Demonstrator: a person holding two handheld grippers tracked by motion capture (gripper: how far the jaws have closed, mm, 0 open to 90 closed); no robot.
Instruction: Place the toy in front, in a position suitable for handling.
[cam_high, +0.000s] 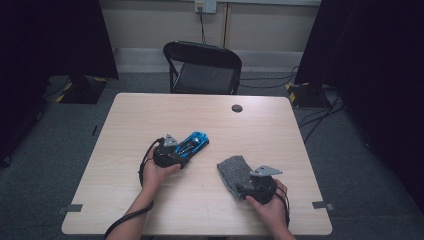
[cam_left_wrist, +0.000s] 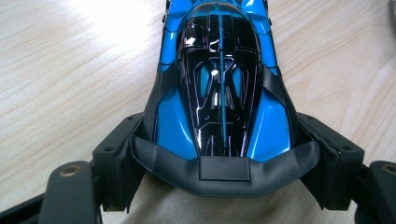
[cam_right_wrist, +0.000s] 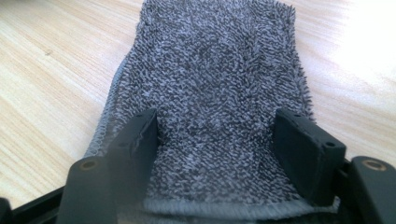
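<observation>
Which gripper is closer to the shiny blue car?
Left. The left gripper has its jaws on both sides of the blue toy car. The right gripper is off to the side, over the grey cloth.

A toy car (cam_high: 193, 144) sits left of centre on the counter (cam_high: 210, 210), its rear between the left gripper's (cam_high: 176, 153) jaws. To its right, nearer the person, lies a folded cloth (cam_high: 235, 171), its near end under the right gripper (cam_high: 248, 188). A chair (cam_high: 202, 68) stands behind the counter.
</observation>
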